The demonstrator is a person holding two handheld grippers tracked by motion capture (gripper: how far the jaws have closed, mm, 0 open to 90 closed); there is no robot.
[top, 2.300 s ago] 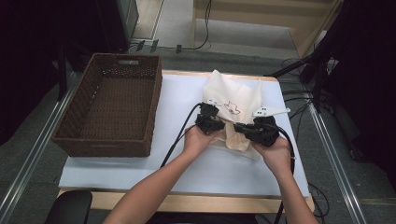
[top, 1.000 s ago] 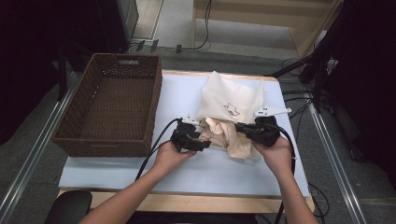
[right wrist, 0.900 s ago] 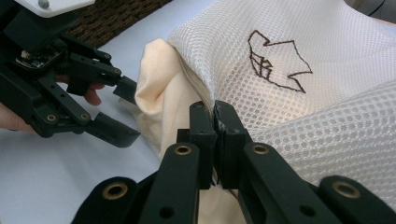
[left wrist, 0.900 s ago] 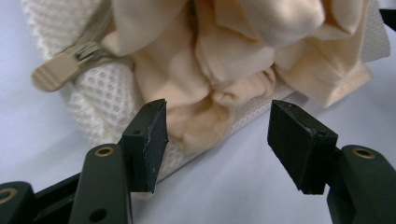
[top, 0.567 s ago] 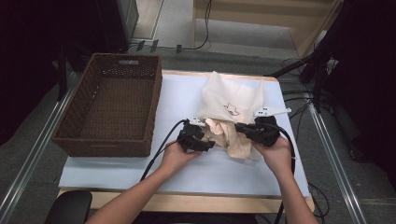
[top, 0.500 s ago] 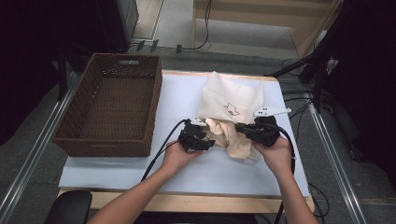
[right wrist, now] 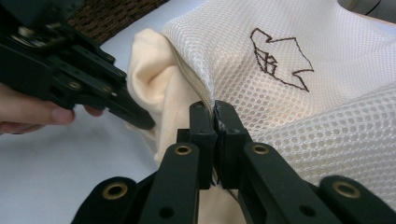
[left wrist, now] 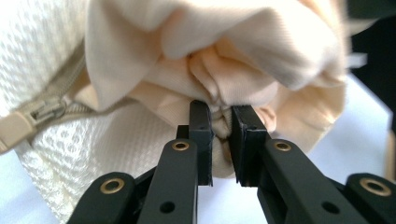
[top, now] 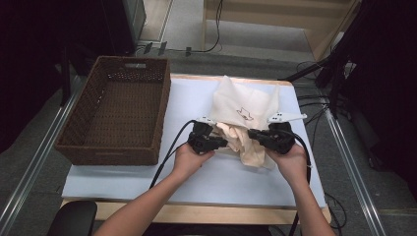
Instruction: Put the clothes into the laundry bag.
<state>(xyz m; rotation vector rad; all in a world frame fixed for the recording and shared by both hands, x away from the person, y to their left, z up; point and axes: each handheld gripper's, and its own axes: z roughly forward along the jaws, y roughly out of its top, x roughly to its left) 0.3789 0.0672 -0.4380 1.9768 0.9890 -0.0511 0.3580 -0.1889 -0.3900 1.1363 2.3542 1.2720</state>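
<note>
At far left we see a brown basket (top: 115, 115) standing apart. Our left gripper (left wrist: 219, 128) pinches a fold of cream cloth (left wrist: 224, 74), jaws nearly together. Right of it, our right gripper (right wrist: 214, 122) presses tight on the mesh bag (right wrist: 299, 65) edge, mid-table (top: 147, 172).

Both forearms reach in from the near edge and angle toward each other. The left hand (top: 189, 160) holds the left tool (top: 222, 143), which points rightward with its jaws pinched on a bunched fold. The right hand (top: 291, 162) holds the right tool (top: 252, 133), which points leftward with its jaws pressed nearly together. The two tool tips sit near each other.
</note>
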